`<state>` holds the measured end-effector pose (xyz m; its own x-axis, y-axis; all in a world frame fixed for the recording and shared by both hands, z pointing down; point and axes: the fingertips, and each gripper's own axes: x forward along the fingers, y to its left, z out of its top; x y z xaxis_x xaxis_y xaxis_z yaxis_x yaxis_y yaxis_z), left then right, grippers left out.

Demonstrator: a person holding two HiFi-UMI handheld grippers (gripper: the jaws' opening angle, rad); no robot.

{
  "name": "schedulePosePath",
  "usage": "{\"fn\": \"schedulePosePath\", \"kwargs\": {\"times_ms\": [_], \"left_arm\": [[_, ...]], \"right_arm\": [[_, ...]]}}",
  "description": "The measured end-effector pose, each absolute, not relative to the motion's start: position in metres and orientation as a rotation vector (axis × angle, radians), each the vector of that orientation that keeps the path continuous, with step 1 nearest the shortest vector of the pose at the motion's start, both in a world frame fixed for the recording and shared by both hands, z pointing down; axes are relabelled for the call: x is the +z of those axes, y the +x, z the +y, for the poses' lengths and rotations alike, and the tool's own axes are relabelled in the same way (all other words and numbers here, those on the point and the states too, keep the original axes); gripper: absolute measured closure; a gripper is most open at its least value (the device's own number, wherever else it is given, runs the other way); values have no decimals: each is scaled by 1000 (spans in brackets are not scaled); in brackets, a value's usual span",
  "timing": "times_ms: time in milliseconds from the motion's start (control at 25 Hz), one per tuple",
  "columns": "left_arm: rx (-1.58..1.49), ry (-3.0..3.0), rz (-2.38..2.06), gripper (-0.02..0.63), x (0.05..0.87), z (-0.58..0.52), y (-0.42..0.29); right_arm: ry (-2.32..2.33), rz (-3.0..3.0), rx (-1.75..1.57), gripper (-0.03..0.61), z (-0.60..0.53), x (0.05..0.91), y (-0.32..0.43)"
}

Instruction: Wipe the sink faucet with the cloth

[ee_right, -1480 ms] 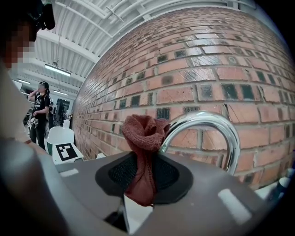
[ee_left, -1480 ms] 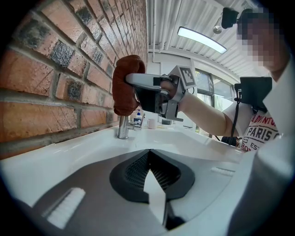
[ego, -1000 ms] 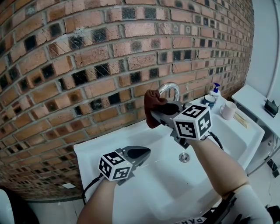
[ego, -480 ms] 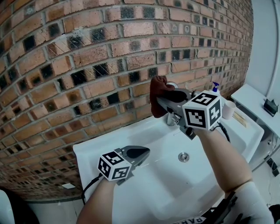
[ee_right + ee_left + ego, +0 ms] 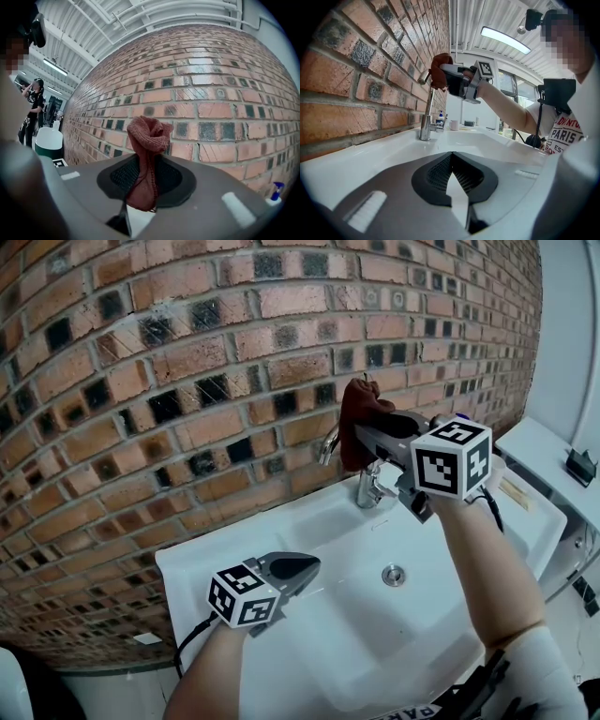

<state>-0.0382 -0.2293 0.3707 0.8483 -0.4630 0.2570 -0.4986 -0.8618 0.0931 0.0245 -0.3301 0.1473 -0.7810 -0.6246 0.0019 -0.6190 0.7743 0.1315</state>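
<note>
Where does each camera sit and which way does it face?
Head view: on the head, facing down at the sink; left gripper, right gripper, forearms show.
Left gripper view: on that gripper, facing the faucet; its shut jaws show.
Right gripper view: on that gripper, facing the brick wall; jaws clamp the cloth.
Shared: all show the cloth.

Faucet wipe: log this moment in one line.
right tongs: shut on cloth | cloth: at top bend of faucet | left tongs: shut, empty, over sink
</note>
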Motion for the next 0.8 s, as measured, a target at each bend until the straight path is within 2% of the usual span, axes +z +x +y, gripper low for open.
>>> {"fn": "schedulePosePath", "kwargs": {"times_ms": [800], "left_arm": [[339, 2869, -751, 607, 371, -230, -39]], "right_arm": [[1286, -2873, -2, 485, -375, 187, 93]]}}
